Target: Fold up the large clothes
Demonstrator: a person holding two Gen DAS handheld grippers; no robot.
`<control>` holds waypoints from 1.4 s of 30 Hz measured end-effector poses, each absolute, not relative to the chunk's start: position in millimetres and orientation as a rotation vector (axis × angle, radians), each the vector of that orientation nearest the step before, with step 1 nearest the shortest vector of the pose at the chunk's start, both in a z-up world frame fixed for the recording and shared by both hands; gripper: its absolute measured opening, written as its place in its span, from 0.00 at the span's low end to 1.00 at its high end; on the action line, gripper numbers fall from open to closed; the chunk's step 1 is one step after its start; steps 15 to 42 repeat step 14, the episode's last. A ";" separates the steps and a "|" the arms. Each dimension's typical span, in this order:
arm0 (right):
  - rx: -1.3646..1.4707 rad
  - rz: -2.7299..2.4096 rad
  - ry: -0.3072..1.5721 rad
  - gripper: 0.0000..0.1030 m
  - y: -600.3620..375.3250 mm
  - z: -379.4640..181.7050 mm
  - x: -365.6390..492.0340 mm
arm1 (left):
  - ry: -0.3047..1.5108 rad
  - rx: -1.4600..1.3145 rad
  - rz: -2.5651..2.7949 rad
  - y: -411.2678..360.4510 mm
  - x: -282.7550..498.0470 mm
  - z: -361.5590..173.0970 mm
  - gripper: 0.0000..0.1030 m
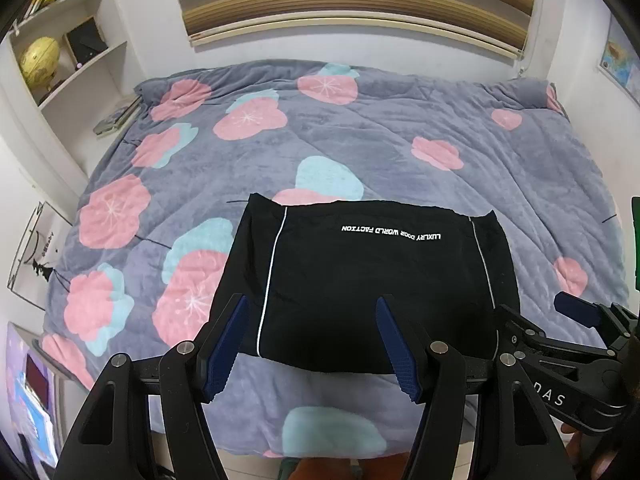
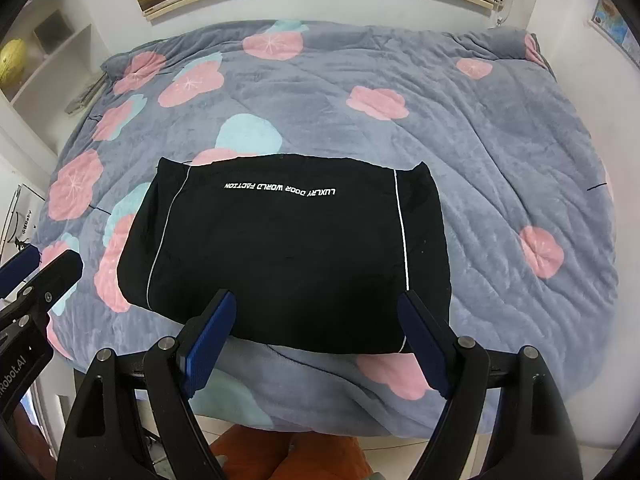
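Folded black garment [image 1: 372,280] lies on floral quilt [image 1: 400,148] just ahead of left gripper [image 1: 312,344] and right gripper [image 2: 316,340], both spread wide, holding nothing.

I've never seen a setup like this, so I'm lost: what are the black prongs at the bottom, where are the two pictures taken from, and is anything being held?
The prongs are hand-held grippers, each with two blue-padded fingers; a person holds one in each hand. Each picture comes from a camera on one gripper, looking along its fingers. The left gripper and right gripper are both open and hold nothing. Ahead lies a folded black garment with white lettering, resting on a grey flowered blanket covering a bed.
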State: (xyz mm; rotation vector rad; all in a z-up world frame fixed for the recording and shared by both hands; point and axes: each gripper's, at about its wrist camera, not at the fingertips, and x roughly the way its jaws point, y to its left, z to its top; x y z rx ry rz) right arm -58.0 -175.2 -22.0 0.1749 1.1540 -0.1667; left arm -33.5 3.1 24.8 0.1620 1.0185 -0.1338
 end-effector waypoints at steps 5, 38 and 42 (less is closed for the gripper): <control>0.176 -0.168 1.160 0.82 -177.6 -24.3 -56.2 | 1.018 0.173 -0.128 5.5 -29.4 25.2 0.65; 0.194 -0.173 1.167 0.82 -175.9 -29.6 -52.9 | 0.972 0.235 -0.101 10.9 -21.0 22.6 0.65; 0.194 -0.173 1.167 0.82 -175.9 -29.6 -52.9 | 0.972 0.235 -0.101 10.9 -21.0 22.6 0.65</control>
